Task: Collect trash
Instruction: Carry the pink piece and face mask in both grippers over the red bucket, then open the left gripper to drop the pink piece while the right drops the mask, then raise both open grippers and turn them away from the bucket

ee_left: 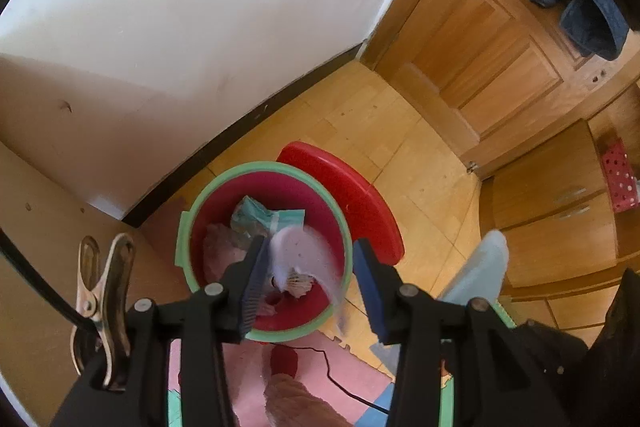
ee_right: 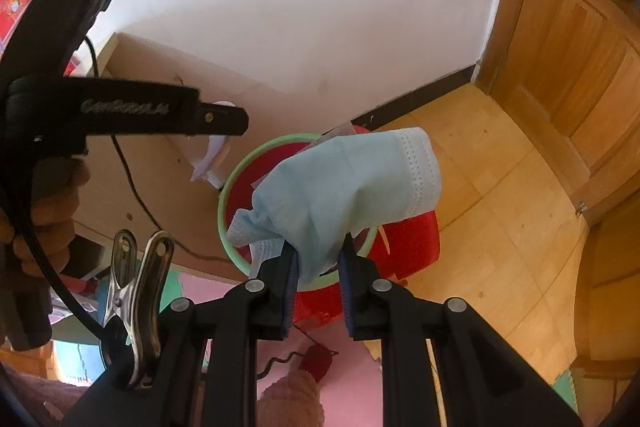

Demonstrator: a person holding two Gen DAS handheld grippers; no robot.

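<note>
A red bin with a green rim point(ee_left: 188, 227) stands on the floor and holds a teal packet point(ee_left: 256, 215) and crumpled plastic. My left gripper point(ee_left: 312, 283) is open right above it. A blurred white tissue point(ee_left: 296, 255) hangs by its left pad, with the right pad well clear of it. In the right wrist view that tissue point(ee_right: 210, 155) dangles under the left gripper's tip near the bin's rim point(ee_right: 248, 163). My right gripper point(ee_right: 318, 267) is shut on a light blue face mask point(ee_right: 352, 183), over the bin. The mask point(ee_left: 480, 267) also shows at the right of the left wrist view.
A red lid point(ee_left: 352, 195) lies behind the bin. A white wall with a dark baseboard point(ee_left: 240, 131) and a tan board point(ee_left: 48, 187) close the left. A wooden door point(ee_left: 500, 47) and a cabinet point(ee_left: 560, 211) stand right. Pink foam mats point(ee_left: 344, 371) with a black cable lie near.
</note>
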